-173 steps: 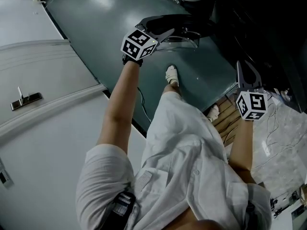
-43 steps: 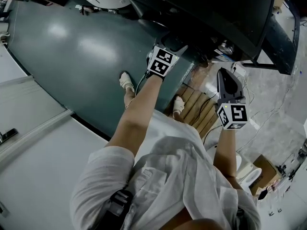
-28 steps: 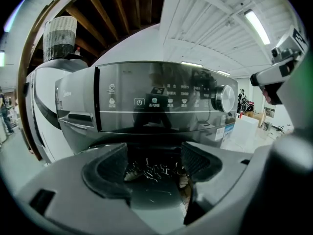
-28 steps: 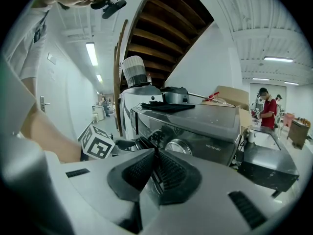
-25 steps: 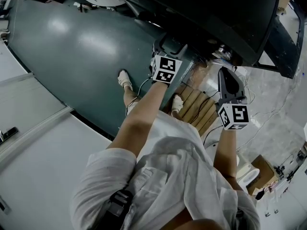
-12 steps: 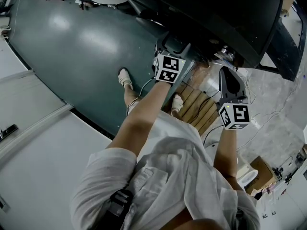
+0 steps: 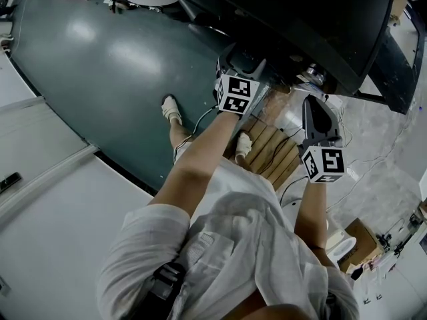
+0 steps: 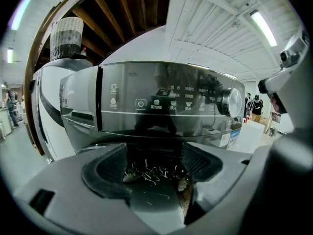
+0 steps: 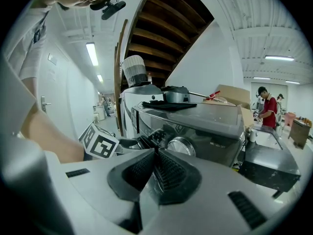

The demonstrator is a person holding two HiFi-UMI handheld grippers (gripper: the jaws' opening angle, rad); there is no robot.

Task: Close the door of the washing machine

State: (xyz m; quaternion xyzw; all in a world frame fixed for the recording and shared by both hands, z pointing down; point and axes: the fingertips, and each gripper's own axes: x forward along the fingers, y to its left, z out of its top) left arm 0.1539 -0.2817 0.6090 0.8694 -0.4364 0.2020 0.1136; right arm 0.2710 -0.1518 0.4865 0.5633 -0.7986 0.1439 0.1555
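Note:
The dark grey washing machine fills the top of the head view. In the left gripper view its control panel and dial stand right in front. My left gripper is up against the machine's front, open, and the glossy door surface shows between its pads; my left gripper grips nothing. I cannot see the door's edge or latch. My right gripper hangs to the right, off the machine, with its jaws shut on nothing. In its own view my right gripper points at the machine's side.
The machine stands on a wooden pallet with cables around it, on a teal floor. A pot and a black cloth lie on top. A cardboard box sits at the lower right. People stand far off.
Seven seconds ago my left gripper held the open door out over the floor. It now rests against the machine's front. Over the last second both grippers barely moved.

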